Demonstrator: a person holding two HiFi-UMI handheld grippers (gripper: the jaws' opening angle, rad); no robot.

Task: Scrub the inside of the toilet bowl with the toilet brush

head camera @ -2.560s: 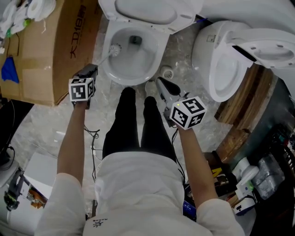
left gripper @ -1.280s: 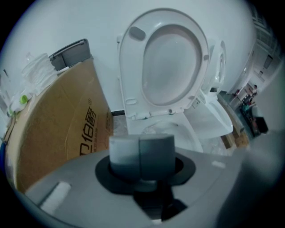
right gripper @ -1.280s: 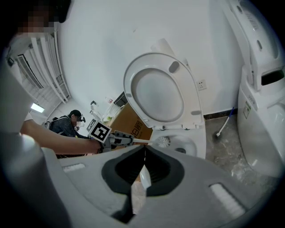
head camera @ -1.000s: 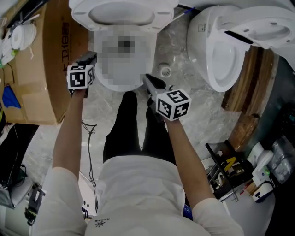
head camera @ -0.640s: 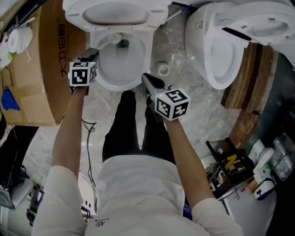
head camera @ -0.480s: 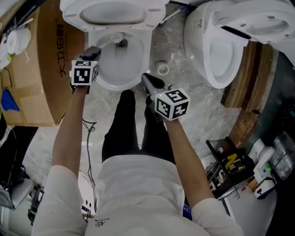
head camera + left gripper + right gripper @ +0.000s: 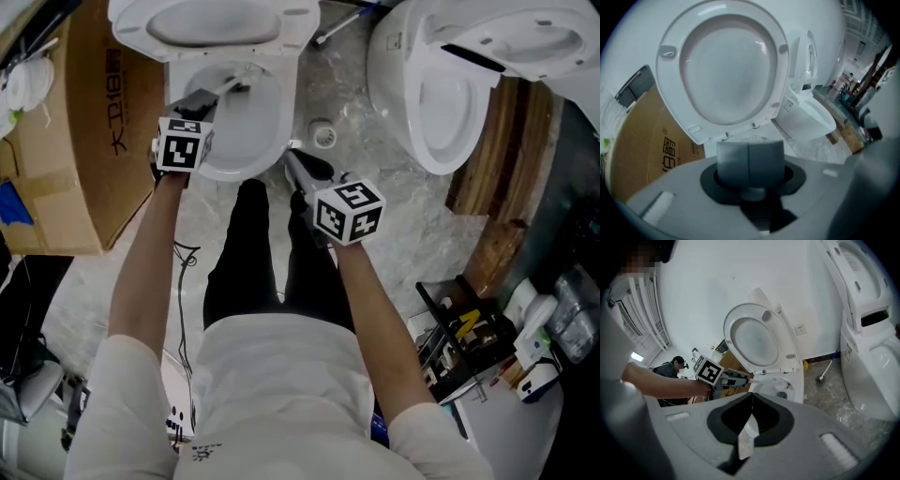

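The white toilet bowl (image 7: 251, 131) stands at the top of the head view, its seat (image 7: 211, 21) raised behind it. My left gripper (image 7: 204, 97) hangs over the bowl's left rim, shut on the toilet brush (image 7: 230, 82), whose white handle slants down into the bowl. The right gripper view shows that handle (image 7: 757, 378) running from the left gripper into the bowl (image 7: 783, 389). In the left gripper view the pads (image 7: 749, 161) are pressed together under the raised seat (image 7: 726, 70). My right gripper (image 7: 305, 167) is shut on nothing, just in front of the bowl's right side.
A second toilet (image 7: 441, 103) stands close on the right. A cardboard box (image 7: 84, 122) flanks the left side. A floor drain (image 7: 323, 136) and a blue-handled brush (image 7: 336, 26) lie between the toilets. The person's black-clad legs (image 7: 253, 253) stand before the bowl. A tool tray (image 7: 459, 342) sits at the lower right.
My left gripper has moved right and forward from beside the bowl to over its rim, carrying the brush further into the bowl. The right gripper has stayed where it was.
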